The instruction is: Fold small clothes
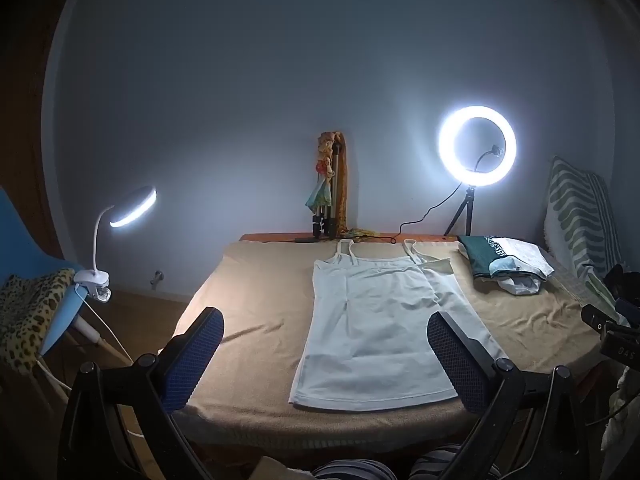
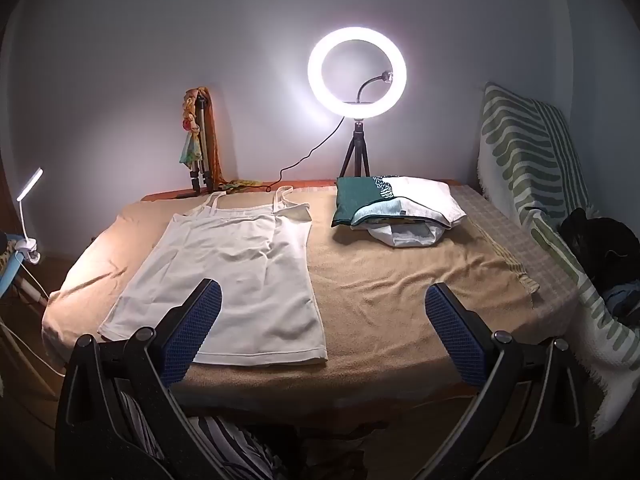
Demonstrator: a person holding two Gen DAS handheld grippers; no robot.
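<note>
white camisole [image 1: 376,332] lies flat on the tan blanket [image 1: 256,300] covering the table, straps toward the wall, hem toward the near edge. its right side is folded in over the body, a strip of fabric showing past the fold.

left tool [image 1: 326,360] spread wide, holds nothing, hovers above the near edge; its right finger overlaps the camisole's lower right part in view, contact not clear.

right tool [image 2: 320,332] spread wide, holds nothing, to the right of the camisole; its left finger overlaps the hem area in view.

stack of folded clothes [image 2: 396,208] sits at the far right of the blanket, well apart from the camisole.

ring light [image 2: 357,67] lit on a tripod at the far edge. clip lamp [image 1: 130,208] lit at left, clamped to a blue chair [image 1: 24,240]. striped pillow [image 2: 532,152] against the wall at right.
</note>
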